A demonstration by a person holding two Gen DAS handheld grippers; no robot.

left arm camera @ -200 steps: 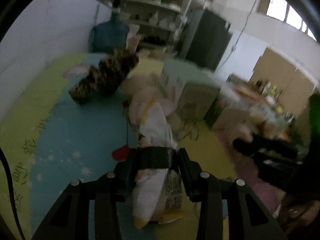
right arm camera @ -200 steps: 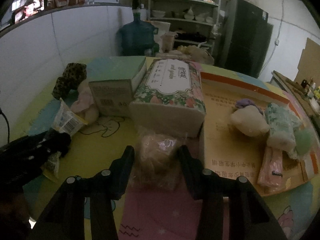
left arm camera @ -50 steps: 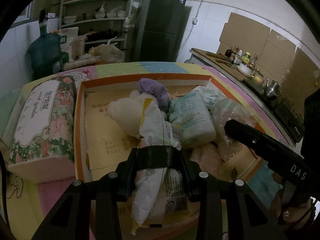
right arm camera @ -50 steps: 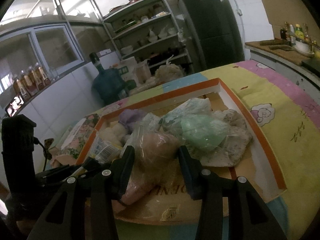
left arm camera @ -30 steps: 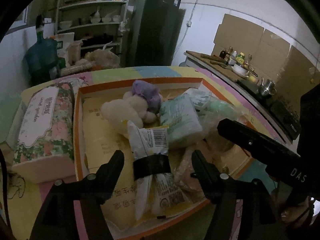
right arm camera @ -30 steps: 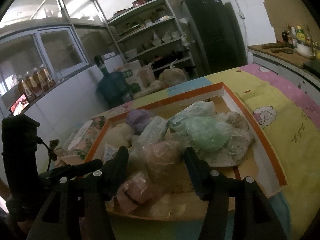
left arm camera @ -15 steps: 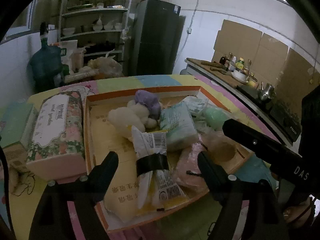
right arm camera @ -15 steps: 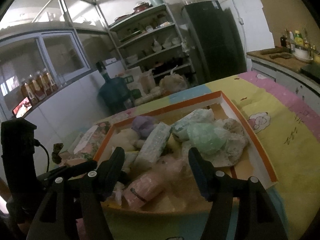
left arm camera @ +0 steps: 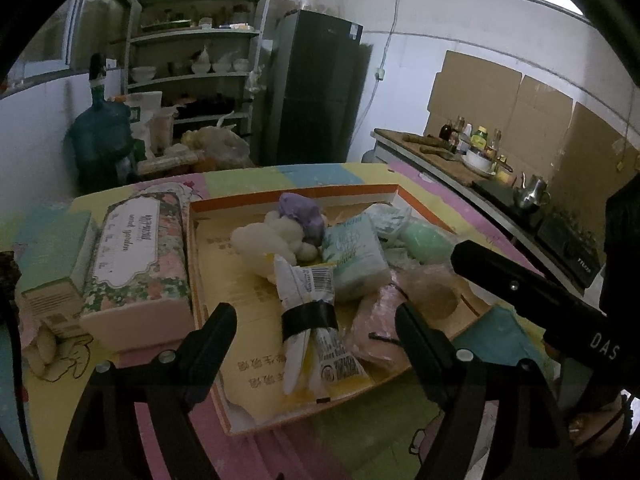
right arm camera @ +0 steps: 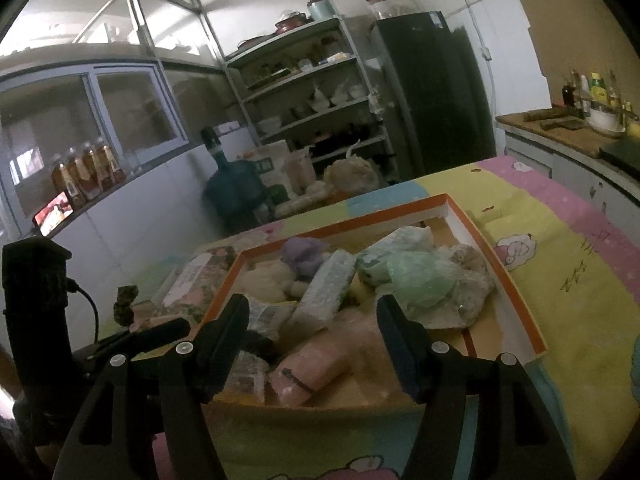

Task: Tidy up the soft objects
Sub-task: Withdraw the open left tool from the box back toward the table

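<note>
both grippers spread wide and empty, left gripper [left arm camera: 316, 320] framing banded snack bag [left arm camera: 308, 312] lying lengthwise up-frame inside orange-rimmed box [left arm camera: 192, 248], right gripper [right arm camera: 312, 316] over pink pouch [right arm camera: 316, 364] lower centre, floral tissue pack [left arm camera: 140, 256] left of box likely next, nearer left.

You are standing in a lived-in kitchen with a storeroom feel. Ahead of you a tall dark refrigerator [left arm camera: 320, 88] stands beside open metal shelves [left arm camera: 196, 56] stacked with bowls, pots and jars. To your right runs a counter [left arm camera: 448, 152] with sauce bottles [left arm camera: 472, 136], a chopping board and a metal kettle [left arm camera: 530, 192], cardboard sheets [left arm camera: 500, 96] lining the wall behind it. A big blue water jug [left arm camera: 100, 136] sits on the floor, and bottles of amber liquid [right arm camera: 86, 172] line the window ledge.
</note>
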